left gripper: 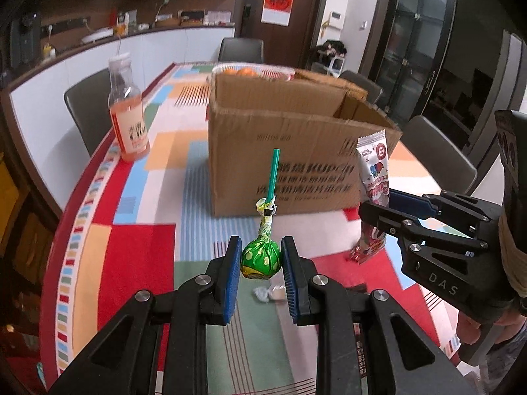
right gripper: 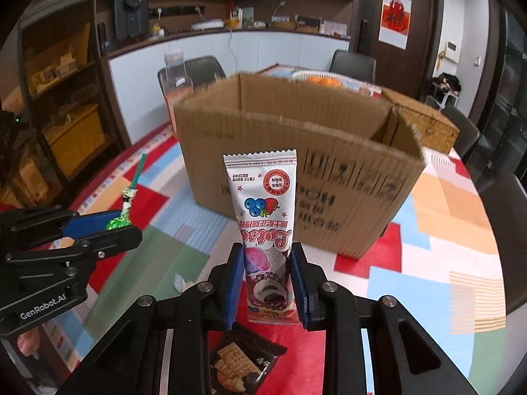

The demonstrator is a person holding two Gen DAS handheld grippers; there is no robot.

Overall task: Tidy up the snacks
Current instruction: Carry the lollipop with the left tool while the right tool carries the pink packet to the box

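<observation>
Left hand-held gripper (left gripper: pixel 261 265) pinches one green-wrapped lollipop (left gripper: pixel 261 259) by its head; the stick points up and away, toward the box. Right hand-held gripper (right gripper: pixel 266 276) clamps one white ice-cream-print snack packet (right gripper: pixel 263 217) by its lower end, long axis upright, print upside down. Both are held above the table (left gripper: pixel 138 250), covered in a multicoloured patchwork cloth. One open cardboard box (right gripper: pixel 296 171) stands just beyond. One biscuit packet (right gripper: pixel 243 362) and one small wrapped candy (left gripper: pixel 268 291) lie on the cloth. One bottle (left gripper: pixel 128 108) stands left. Dining chairs, a counter and a dark door surround.
</observation>
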